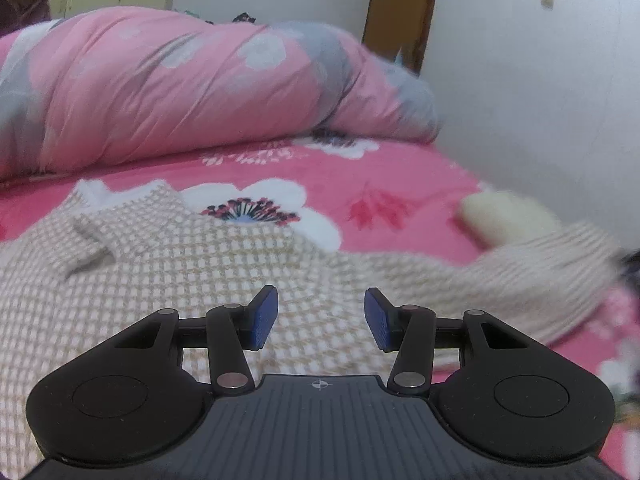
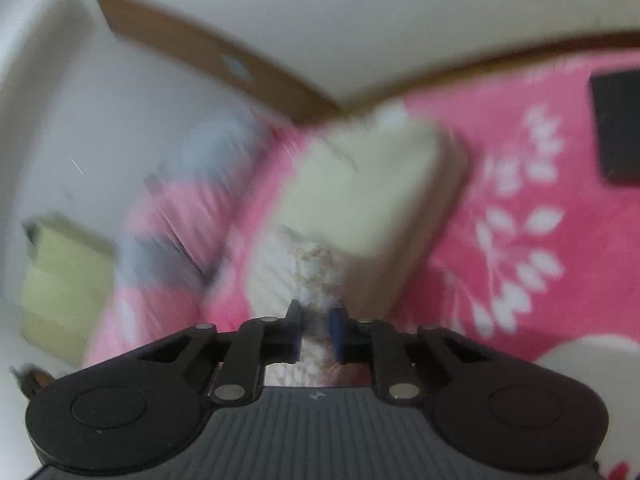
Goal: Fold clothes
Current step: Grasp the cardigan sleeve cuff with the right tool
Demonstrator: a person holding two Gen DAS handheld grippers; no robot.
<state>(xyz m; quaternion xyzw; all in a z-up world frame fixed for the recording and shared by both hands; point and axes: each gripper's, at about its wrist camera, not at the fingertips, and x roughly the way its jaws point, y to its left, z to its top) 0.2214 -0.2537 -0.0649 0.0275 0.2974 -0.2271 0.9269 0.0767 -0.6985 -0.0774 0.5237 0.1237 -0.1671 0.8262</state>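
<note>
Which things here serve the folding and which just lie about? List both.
For the job: knit sweater; its sleeve, pinched in the right gripper; left gripper, open above the sweater.
Lying about: pink quilt; floral bedsheet; folded cream garment; black object.

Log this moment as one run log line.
step: folding sweater | left gripper: open above it | right gripper: shut on sleeve

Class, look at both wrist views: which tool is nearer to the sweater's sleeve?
Right. The right tool pinches the sleeve. The left tool hangs open above the sweater's body, apart from the sleeve.
</note>
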